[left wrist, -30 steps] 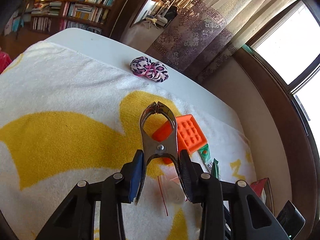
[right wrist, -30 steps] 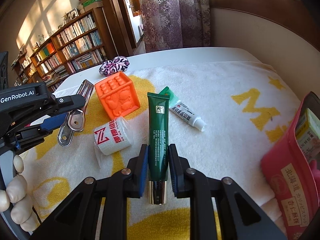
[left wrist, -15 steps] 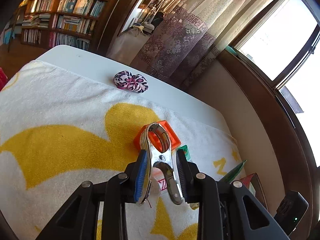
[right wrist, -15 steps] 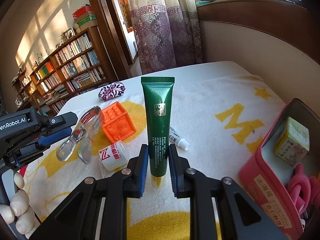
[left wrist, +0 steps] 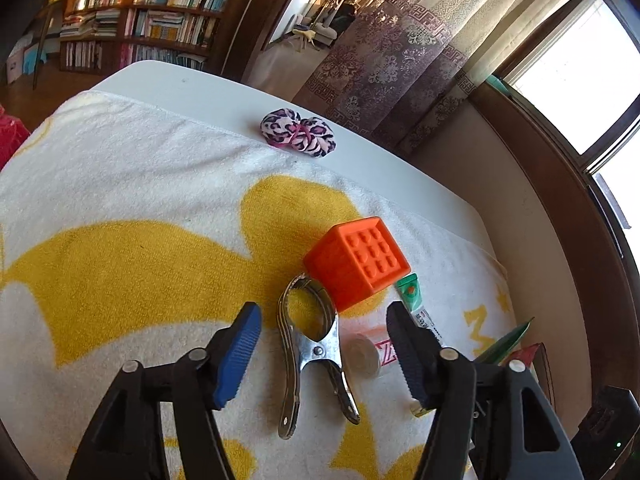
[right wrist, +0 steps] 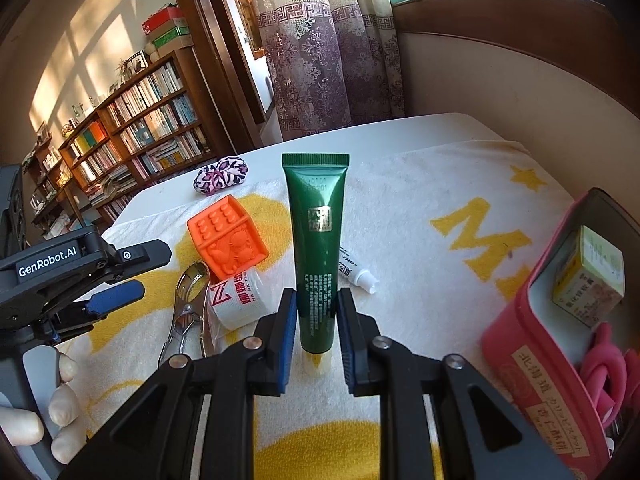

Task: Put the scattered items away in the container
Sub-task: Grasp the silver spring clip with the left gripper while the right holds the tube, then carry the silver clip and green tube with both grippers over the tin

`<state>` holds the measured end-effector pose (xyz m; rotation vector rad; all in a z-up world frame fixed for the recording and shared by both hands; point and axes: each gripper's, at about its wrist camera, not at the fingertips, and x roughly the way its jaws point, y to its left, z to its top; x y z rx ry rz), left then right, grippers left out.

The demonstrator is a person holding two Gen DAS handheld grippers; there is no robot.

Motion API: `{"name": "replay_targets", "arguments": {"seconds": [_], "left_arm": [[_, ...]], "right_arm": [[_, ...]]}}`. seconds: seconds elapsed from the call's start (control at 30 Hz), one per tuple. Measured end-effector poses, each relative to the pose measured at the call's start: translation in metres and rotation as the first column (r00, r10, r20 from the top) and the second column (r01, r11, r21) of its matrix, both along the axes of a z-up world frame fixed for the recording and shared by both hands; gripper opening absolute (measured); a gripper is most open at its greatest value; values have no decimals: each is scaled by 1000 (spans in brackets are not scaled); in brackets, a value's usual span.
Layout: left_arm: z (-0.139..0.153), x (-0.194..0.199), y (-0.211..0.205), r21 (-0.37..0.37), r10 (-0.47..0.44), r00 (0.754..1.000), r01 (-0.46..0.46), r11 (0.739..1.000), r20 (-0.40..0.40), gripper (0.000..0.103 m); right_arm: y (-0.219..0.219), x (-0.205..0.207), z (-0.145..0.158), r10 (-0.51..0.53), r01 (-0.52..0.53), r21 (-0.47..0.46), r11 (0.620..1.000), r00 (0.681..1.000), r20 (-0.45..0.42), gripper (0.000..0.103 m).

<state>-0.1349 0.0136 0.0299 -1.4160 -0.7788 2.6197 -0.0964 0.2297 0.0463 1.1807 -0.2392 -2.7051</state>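
Observation:
A metal spring clamp (left wrist: 312,344) lies flat on the yellow-and-white towel (left wrist: 120,264), its ring end against an orange cube (left wrist: 356,260). My left gripper (left wrist: 322,320) straddles the clamp with its jaws opening, and the blue pads do not touch it. It also shows in the right wrist view as the left gripper (right wrist: 136,272) above the clamp (right wrist: 188,308). My right gripper (right wrist: 316,300) is shut on a dark green tube (right wrist: 316,232), held upright above the towel. The pink container (right wrist: 528,344) stands open at the right with a small box (right wrist: 588,276) inside.
A white bandage roll (right wrist: 236,300) and a small white tube (right wrist: 356,272) lie beside the orange cube (right wrist: 226,236). A leopard-print scrunchie (left wrist: 298,132) sits at the towel's far edge. A gloved hand (right wrist: 60,400) holds the left gripper. A curtain and wall stand behind the table.
The left gripper has let go of the clamp, which now lies on the towel by the cube. The right gripper has raised the green tube off the towel until it stands upright.

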Motion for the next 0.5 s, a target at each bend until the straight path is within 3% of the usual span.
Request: {"name": "replay_targets", "arguments": {"seconds": [0.13,0.5], "left_arm": [[-16,-4,-2,26,-8,999,7,1000,46,70],[-27,-6,17,-43,-64,995,67,997,73,70]], "right_arm": [[-1,0,-1,0,0,4,1000,1000,1,22],[1,-1,-3,-2,2,3,1000,1000,2,22]]}}
